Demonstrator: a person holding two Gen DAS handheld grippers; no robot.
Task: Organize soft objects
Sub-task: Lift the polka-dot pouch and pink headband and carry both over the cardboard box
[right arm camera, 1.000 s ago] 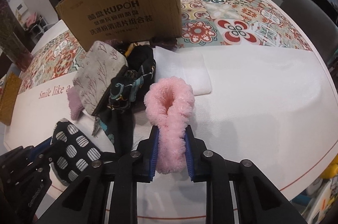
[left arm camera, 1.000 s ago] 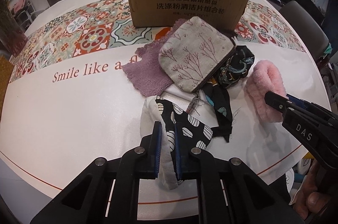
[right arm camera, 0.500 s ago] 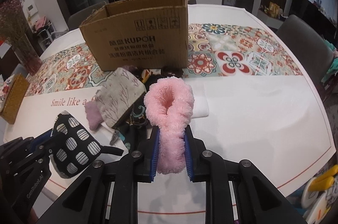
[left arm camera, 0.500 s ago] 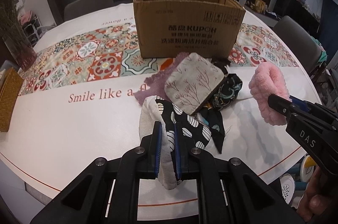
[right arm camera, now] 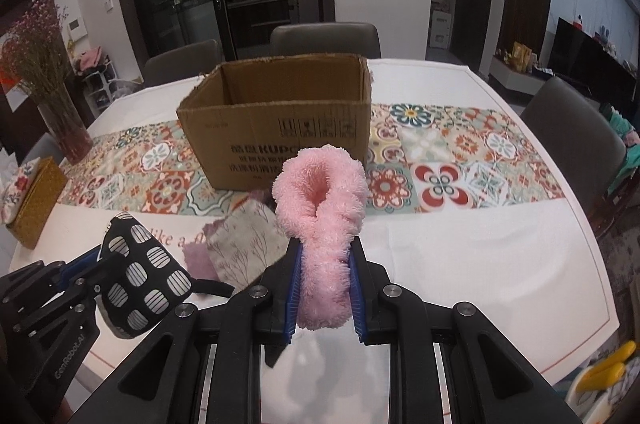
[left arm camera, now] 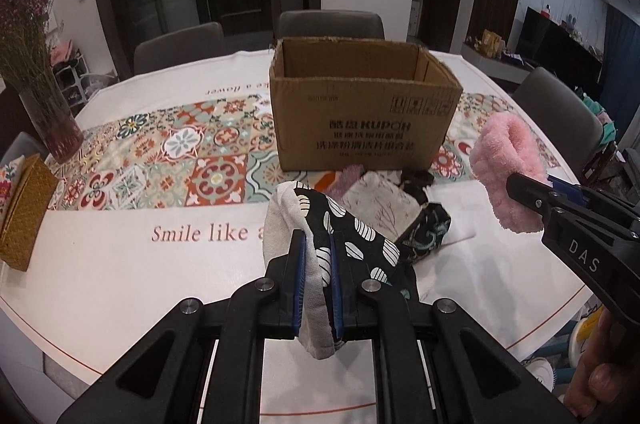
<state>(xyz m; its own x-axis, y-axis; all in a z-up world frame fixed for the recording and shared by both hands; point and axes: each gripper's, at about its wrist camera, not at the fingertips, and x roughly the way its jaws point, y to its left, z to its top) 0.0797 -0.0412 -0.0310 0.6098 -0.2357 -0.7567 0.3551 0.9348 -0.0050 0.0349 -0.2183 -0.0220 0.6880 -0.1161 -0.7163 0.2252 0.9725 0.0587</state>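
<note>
Fingers of the left gripper [left arm camera: 319, 280] clamped on the black-and-white patterned pouch [left arm camera: 344, 224], blue pads pinching its cream-lined edge; pouch is lifted off the table, bulk pointing forward and up past the tips, a cream flap hanging below them. Right gripper [right arm camera: 323, 288] fingers squeezed onto the pink fluffy band [right arm camera: 322, 200], also held in the air; long axis runs upright along the fingers, loop end on top and open toward the camera, lower end dangling below the pads. Both grippers held roughly level, side by side, aimed at the cardboard box [left arm camera: 362, 112]. In the left wrist view the right gripper comes in from the right edge with the band high beside the box's right corner.

Below on the white tablecloth [left arm camera: 120, 264]: beige branch-print pouch [left arm camera: 380, 204] lying flat, purple cloth [right arm camera: 198, 256] partly under it, dark patterned scarf [left arm camera: 430, 228] bunched at its right. Box sits farther back on the tile-pattern runner [left arm camera: 160, 164], open top, printed side facing the grippers. Far left: woven yellow box [left arm camera: 22, 208], vase of dried flowers [left arm camera: 48, 116]. Grey chairs [left arm camera: 330, 24] behind the table.
</note>
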